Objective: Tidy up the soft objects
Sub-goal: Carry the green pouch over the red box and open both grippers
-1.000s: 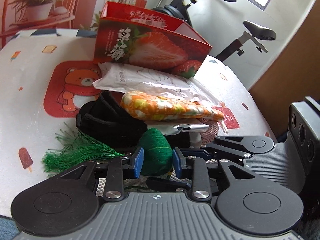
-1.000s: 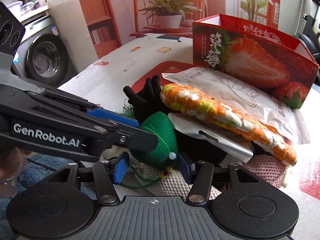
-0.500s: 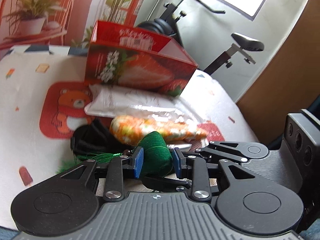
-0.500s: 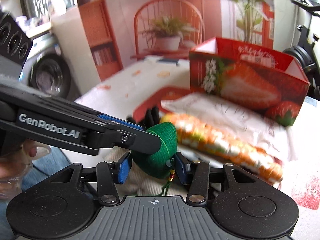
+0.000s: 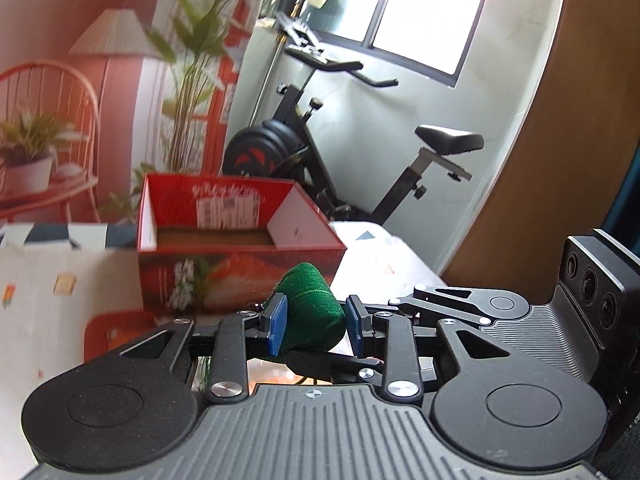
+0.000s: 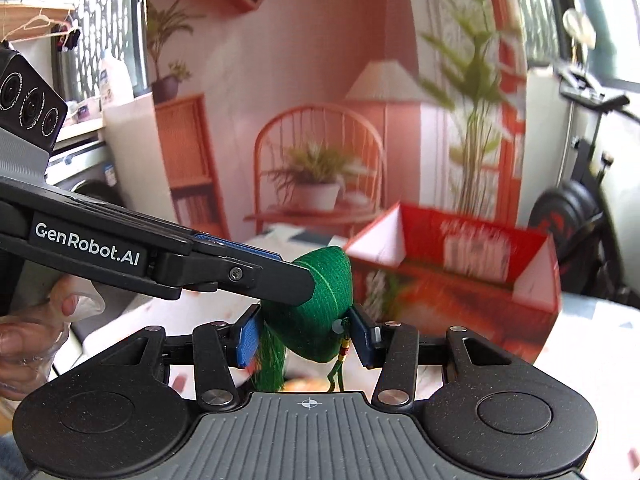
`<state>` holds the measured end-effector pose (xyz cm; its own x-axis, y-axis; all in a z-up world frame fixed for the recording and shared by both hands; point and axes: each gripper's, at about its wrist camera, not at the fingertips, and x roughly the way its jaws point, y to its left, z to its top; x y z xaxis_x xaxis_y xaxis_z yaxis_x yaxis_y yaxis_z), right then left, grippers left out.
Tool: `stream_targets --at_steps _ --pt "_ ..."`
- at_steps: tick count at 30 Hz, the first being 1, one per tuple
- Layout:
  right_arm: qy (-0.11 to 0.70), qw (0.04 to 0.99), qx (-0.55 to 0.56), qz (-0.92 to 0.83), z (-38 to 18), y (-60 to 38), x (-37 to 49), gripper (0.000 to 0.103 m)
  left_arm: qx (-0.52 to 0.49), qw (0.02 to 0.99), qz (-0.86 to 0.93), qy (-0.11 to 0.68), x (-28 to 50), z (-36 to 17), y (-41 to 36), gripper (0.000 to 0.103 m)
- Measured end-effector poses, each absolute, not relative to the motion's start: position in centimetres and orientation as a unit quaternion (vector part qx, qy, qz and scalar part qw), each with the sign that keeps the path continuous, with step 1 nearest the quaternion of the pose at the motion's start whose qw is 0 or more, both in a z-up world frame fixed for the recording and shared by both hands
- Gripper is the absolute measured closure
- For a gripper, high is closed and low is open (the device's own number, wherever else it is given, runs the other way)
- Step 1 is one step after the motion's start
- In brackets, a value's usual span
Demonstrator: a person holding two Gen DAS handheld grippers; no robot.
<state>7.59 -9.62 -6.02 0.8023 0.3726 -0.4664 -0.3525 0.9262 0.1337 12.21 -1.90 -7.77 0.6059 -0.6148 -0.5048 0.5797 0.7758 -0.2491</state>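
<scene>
Both claws clamp same green woven pouch (image 5: 310,312), held in air before open red strawberry box (image 5: 236,240) on patterned tablecloth (image 5: 48,304). Left gripper (image 5: 316,322): blue pads pressed on pouch sides. Right gripper (image 6: 307,334): jaws just narrowed, pads pinching pouch. "GenRobot.AI" printed on left gripper's arm, right view only. Box print blurred, unreadable. Right view alone shows green tassel (image 6: 270,364), bead cord (image 6: 340,360), person's hand (image 6: 28,336). Left view alone shows exercise bike (image 5: 360,152).

exercise bike (image 5: 360,168) by window (image 5: 432,12) | potted plant (image 6: 316,184) on backdrop | washing machine (image 6: 92,188) at left
</scene>
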Motion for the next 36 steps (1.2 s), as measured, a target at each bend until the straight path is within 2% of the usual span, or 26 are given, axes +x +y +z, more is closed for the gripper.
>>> stream_targets --at_steps 11,21,27,36 --pt "0.195 0.965 -0.008 0.176 -1.8 -12.7 16.1 0.059 -0.031 0.905 -0.338 0.255 20.1 -4.8 -4.1 0.070" --pt "0.163 0.972 -0.042 0.162 -1.8 -12.6 22.8 0.059 -0.035 0.918 -0.318 0.233 24.9 -4.1 -4.2 0.070" --pt "0.159 0.974 -0.059 0.154 -3.6 -12.2 26.1 0.059 -0.029 0.923 -0.305 0.235 27.5 -5.6 -4.8 0.070" --pt "0.221 0.963 -0.029 0.152 -8.3 -11.9 29.8 0.059 -0.053 0.908 -0.288 0.298 31.1 -10.8 -4.2 0.070"
